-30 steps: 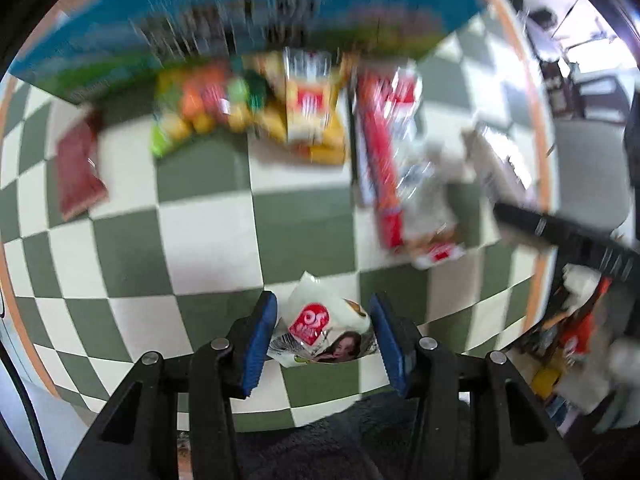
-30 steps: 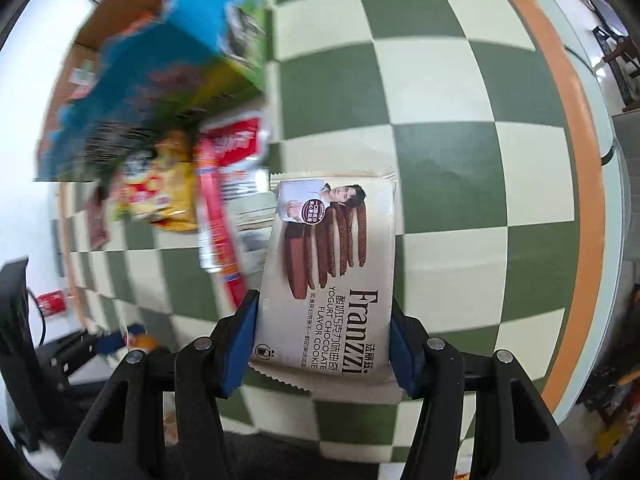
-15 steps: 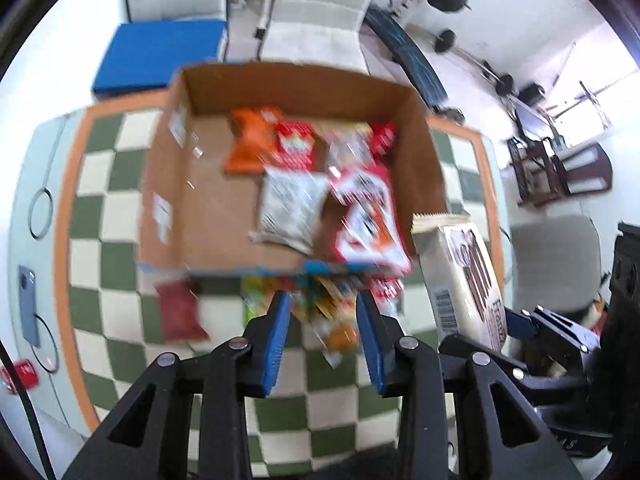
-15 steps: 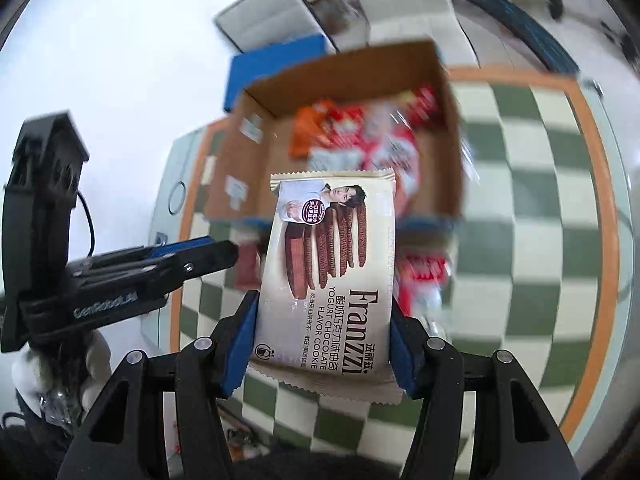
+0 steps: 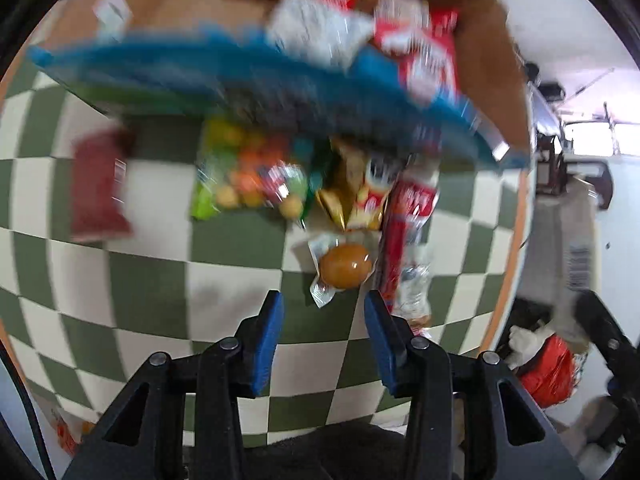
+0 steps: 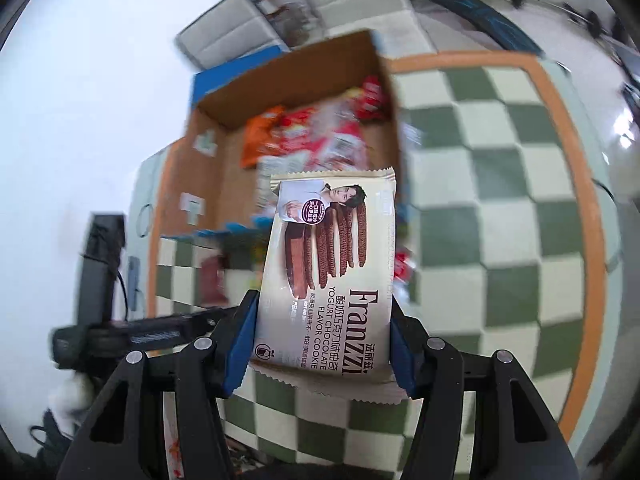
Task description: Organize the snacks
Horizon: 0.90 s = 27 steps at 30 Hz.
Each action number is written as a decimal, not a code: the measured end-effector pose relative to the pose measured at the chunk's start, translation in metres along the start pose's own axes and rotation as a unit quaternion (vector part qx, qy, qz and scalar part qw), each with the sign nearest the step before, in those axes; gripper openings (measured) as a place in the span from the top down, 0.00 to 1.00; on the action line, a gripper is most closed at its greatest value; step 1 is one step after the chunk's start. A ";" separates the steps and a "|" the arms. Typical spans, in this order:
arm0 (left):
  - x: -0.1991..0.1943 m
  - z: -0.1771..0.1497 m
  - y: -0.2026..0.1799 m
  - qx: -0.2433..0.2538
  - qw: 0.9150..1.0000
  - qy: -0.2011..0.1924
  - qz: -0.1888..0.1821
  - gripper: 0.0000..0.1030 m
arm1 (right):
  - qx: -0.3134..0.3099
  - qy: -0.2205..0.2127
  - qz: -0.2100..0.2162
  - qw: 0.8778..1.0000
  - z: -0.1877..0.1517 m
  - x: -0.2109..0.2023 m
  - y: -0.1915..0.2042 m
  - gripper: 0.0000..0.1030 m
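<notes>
My right gripper is shut on a beige Franzzi cookie pack and holds it in the air in front of the cardboard box, which holds several snack bags. My left gripper is open and empty, low over the checkered table. Just ahead of its jaws lies a small clear packet with a brown egg. Beyond it lie a fruit-candy bag, a yellow snack pack, a long red pack and a dark red packet. The box's blue flap is blurred.
The green and cream checkered tablecloth has an orange border. White chairs stand behind the box. The left gripper's body shows at the left in the right wrist view. Red clutter sits past the table's right edge.
My left gripper has dropped from a high view over the box to low over the table, jaws now wider, facing the egg packet. My right gripper still holds the cookie pack before the box.
</notes>
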<state>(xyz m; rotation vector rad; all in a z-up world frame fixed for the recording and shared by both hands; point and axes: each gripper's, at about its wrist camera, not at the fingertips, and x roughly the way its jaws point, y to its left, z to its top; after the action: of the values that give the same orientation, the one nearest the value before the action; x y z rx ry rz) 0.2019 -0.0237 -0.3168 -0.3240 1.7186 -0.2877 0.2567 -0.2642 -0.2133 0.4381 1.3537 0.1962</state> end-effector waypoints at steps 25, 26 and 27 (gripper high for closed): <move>0.069 0.006 -0.023 0.025 0.997 0.023 0.063 0.53 | 0.061 0.055 -0.070 0.994 -0.073 0.048 -0.081 0.41; 0.066 0.001 -0.022 0.027 0.997 0.024 0.063 0.54 | 0.057 0.055 -0.070 0.994 -0.072 0.048 -0.078 0.41; 0.060 -0.006 -0.020 0.028 0.997 0.023 0.061 0.55 | 0.053 0.055 -0.069 0.995 -0.072 0.047 -0.075 0.41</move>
<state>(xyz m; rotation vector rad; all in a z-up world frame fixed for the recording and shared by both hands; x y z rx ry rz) 0.1878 -0.0648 -0.3635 -0.1710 1.7646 -0.2551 0.1885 -0.3004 -0.2974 0.4254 1.5014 0.0335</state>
